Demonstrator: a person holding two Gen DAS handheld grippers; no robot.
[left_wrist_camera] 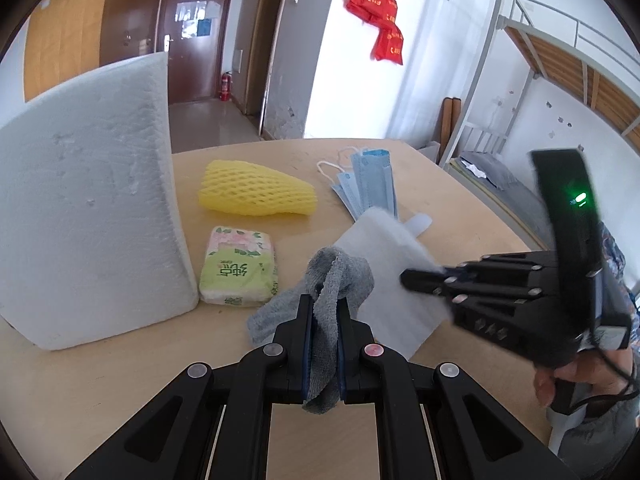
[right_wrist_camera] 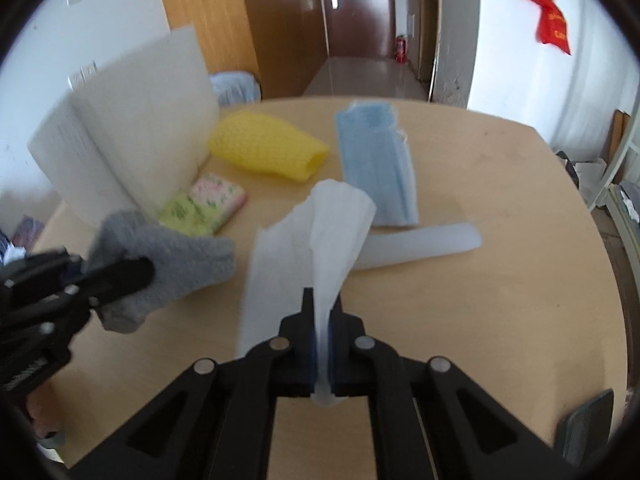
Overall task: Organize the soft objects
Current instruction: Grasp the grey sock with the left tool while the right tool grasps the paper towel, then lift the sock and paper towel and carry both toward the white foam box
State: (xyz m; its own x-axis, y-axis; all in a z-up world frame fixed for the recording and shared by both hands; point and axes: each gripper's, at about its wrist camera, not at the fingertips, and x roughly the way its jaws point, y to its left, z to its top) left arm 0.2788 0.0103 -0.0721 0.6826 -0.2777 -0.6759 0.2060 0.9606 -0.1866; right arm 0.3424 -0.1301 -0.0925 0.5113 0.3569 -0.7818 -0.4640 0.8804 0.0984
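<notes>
My left gripper is shut on a grey sock, held just above the round wooden table; the sock also shows in the right wrist view. My right gripper is shut on a white tissue sheet, lifted off the table; the sheet shows beside the sock in the left wrist view. On the table lie a yellow foam net sleeve, a tissue pack, blue face masks and a white foam tube.
A large roll of white foam sheet stands upright at the table's left side, next to the tissue pack. A bunk bed stands to the right, and an open doorway to a corridor lies behind the table.
</notes>
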